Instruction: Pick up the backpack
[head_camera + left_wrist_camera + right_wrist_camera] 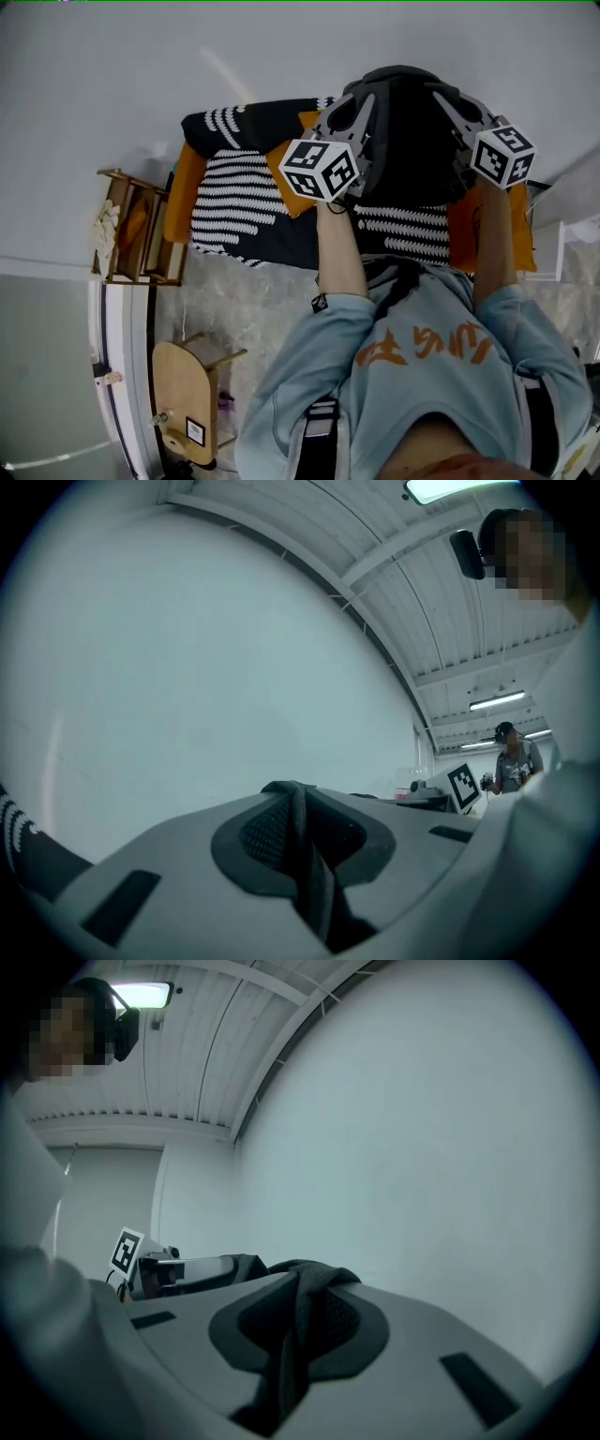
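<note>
Backpack (408,131): dark bag held up in front of the person between both grippers, over the striped blanket (230,202). Its lower part is hidden behind the arms.
Left strap (314,883): a dark fabric band, probably a strap, pinched in the left gripper (298,803), whose jaws are nearly together on it.
Right strap (281,1363): the same sort of band, clamped by the right gripper (305,1283). Its jaws are narrow and cloth bunches over the tips.
Slip risk: each hold is on thin fabric only. If the bag's weight drags or a jaw eases, a band could slide out through the pads.
Tilt risk: with 2 separate holds, 1 hand rising faster than the other would tip the bag and put the load on 1 strap alone.
Snag risk: the bag's bottom cannot be seen, so a dangling part could catch the blanket or the orange cushion (183,192).
Surroundings: the wooden rack (141,230) and the stool (183,384) stand well off to the left and seem unlikely to interfere.
</note>
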Tool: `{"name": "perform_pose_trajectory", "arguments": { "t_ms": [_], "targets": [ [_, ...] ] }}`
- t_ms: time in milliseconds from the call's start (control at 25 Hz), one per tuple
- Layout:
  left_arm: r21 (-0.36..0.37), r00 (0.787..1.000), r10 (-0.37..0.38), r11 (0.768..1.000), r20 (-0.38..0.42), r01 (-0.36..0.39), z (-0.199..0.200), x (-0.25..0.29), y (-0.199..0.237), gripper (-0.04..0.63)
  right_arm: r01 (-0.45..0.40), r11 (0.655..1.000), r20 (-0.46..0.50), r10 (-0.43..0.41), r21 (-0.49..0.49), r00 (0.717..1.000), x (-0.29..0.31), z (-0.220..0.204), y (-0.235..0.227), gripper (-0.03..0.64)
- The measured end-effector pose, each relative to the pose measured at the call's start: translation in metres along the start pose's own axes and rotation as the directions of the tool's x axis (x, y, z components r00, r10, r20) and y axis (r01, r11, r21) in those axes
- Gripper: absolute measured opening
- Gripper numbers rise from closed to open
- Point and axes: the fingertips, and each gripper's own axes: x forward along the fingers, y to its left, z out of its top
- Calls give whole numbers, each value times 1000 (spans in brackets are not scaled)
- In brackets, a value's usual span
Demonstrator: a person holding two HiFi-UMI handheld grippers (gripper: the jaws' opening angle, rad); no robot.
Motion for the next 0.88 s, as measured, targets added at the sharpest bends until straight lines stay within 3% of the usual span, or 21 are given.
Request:
{"name": "perform_pose_trajectory", "arguments": {
  "t_ms": [440,880],
  "targets": [
    [-29,999,47,998,15,-47,-5,-19,5,54,-48,999,-4,48,-10,999,5,-7,14,48],
    [-33,999,31,999,11,-31,0,-14,4,54,-37,999,3,37,-17,999,4,0,11,48]
  ]
}}
